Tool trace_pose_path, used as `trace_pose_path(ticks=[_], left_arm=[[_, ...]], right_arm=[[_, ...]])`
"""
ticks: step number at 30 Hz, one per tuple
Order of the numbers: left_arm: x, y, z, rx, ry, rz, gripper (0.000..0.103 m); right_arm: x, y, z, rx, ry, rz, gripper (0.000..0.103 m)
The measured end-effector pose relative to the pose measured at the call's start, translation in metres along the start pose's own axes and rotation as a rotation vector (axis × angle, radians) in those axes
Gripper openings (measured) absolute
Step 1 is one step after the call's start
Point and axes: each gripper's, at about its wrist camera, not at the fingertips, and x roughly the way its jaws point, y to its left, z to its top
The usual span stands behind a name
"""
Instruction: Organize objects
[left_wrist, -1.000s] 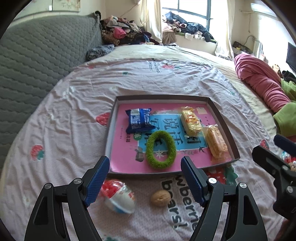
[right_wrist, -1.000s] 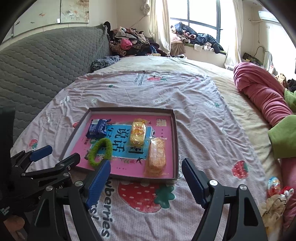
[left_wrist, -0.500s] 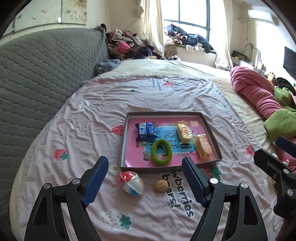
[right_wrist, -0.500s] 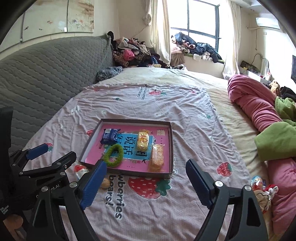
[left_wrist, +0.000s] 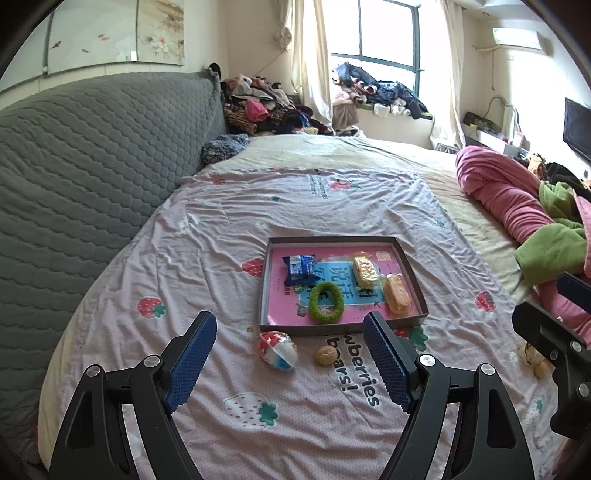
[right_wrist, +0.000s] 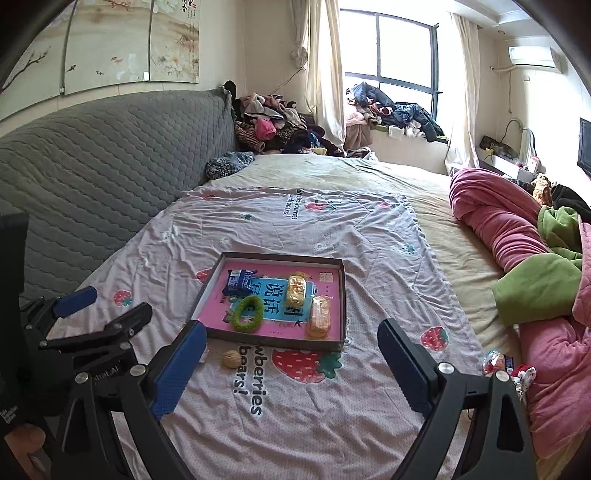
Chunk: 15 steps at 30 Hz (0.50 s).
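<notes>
The shallow cardboard tray (left_wrist: 415, 284) lies on the strawberry-print bedsheet (left_wrist: 221, 258), holding four items: a blue snack packet (left_wrist: 299, 268), a green fuzzy hair tie (left_wrist: 325, 302) and two yellow wrapped cakes (left_wrist: 365, 271) (left_wrist: 397, 294). Over the past second both cameras have drawn back and up from the tray, so it now sits smaller and farther off, and more of the bed shows around it. That retreat suggests a placement is finished and the next pick is being sized up. Two things wait on the sheet just before the tray's near rim: a red-and-white plastic egg capsule (left_wrist: 277, 350) and a walnut (left_wrist: 326, 355). The capsule's long axis runs diagonally, its red end toward the far left and its white end toward the near right; the hair tie's oval runs near-to-far in the tray. The left claw (left_wrist: 290, 363) hangs spread wide and empty, framing capsule and walnut. The right claw (right_wrist: 291, 369) is likewise spread and empty, with more small items (right_wrist: 496, 363) lying by the pink blanket (right_wrist: 498, 221).
</notes>
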Motion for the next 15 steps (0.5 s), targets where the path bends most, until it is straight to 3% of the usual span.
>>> trace_pose_path(ticks=[15], left_arm=[[-0.054, 0.015, -0.016, 0.002, -0.020, 0.012, 0.083]], right_arm=[[-0.046, 0.021, -0.018, -0.029, -0.011, 0.021, 0.095]])
